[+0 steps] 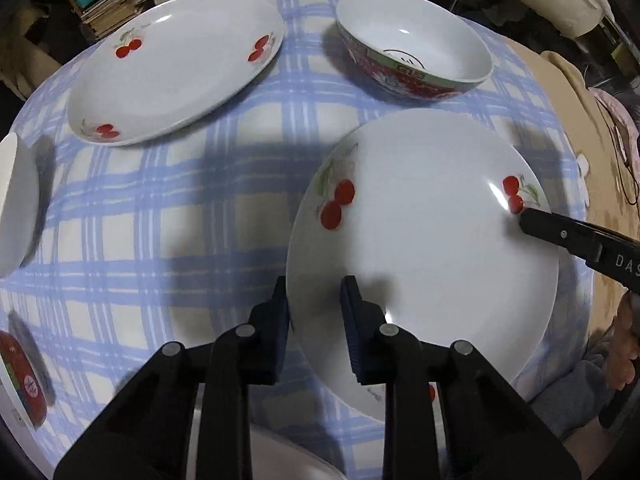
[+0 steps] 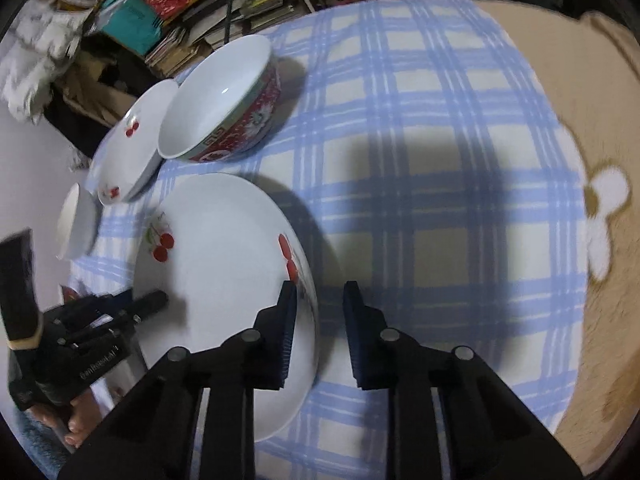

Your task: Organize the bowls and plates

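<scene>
At the far left of the checked cloth (image 1: pixel 168 208), a white bowl (image 1: pixel 16 204) is being cut off by the frame edge. Beyond it a cherry-patterned plate (image 1: pixel 176 68) is lying flat, with a red-sided bowl (image 1: pixel 416 60) farther right. The near cherry plate (image 1: pixel 432 248) is being straddled at its left rim by the left gripper (image 1: pixel 314 292), jaws parted, and at its right rim by the right gripper (image 2: pixel 320 296), likewise unclenched.
</scene>
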